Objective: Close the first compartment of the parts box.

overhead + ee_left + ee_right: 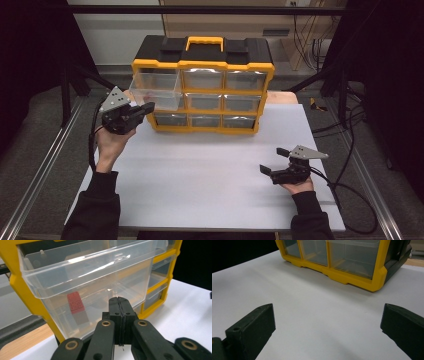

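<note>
A yellow and black drawer cabinet [202,85] stands at the back of the white table [200,180]. Its top-left clear drawer [155,91] is pulled out toward me. In the left gripper view a small red block [75,302] lies inside that clear drawer [87,282]. My left gripper [148,107] is shut, its tips just in front of the drawer's lower front wall; in its own view the left gripper [119,300] has its jaws pressed together with nothing between them. My right gripper [274,161] rests low over the table at the right, open and empty, facing the cabinet [342,262].
The cabinet's other clear drawers [242,102] are pushed in. Metal rails [45,165] run along both sides of the table, and cables [350,195] trail at the right. White tabletop [317,315] spreads between my right gripper and the cabinet.
</note>
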`<state>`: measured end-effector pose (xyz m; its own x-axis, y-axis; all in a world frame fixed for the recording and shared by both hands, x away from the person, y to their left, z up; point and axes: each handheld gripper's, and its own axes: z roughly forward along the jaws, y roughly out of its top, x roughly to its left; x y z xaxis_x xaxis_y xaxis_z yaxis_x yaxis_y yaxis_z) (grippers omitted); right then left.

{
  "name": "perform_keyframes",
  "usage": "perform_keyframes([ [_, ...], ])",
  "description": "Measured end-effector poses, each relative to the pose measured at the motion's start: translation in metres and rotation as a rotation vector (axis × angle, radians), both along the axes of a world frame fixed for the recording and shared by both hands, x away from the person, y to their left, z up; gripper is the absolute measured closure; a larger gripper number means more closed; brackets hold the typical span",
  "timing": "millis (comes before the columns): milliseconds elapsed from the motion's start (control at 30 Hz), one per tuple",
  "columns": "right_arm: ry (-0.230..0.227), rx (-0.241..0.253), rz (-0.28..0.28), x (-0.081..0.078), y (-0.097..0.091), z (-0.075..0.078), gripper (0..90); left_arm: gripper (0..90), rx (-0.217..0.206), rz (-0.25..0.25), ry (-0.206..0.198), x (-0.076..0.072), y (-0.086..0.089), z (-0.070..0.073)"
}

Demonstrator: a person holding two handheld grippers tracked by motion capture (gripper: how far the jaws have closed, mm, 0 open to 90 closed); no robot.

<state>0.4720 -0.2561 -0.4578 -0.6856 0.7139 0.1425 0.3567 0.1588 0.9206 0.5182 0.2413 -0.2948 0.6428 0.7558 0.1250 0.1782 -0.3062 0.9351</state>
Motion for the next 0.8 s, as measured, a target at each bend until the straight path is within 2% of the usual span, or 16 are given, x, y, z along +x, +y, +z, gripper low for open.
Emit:
perform_keyframes([
  [133, 0.000, 0.001, 0.000, 0.000, 0.000, 0.000, 0.2, 89.9, -0.017, -0.011, 0.015, 0.003, 0.002, -0.001],
  [300, 0.001, 0.001, 0.001, 0.000, 0.000, 0.000, 0.2, 89.9, -0.012, -0.014, 0.010, 0.004, 0.002, -0.001],
  [400, 0.001, 0.000, 0.002, 0.000, 0.000, 0.000, 0.2, 89.9, -0.004, -0.008, -0.014, 0.005, 0.002, 0.000],
  [800, -0.001, 0.001, 0.001, 0.000, 0.000, 0.000, 0.2, 89.9, 0.001, -0.003, -0.013, 0.013, 0.000, 0.003],
])
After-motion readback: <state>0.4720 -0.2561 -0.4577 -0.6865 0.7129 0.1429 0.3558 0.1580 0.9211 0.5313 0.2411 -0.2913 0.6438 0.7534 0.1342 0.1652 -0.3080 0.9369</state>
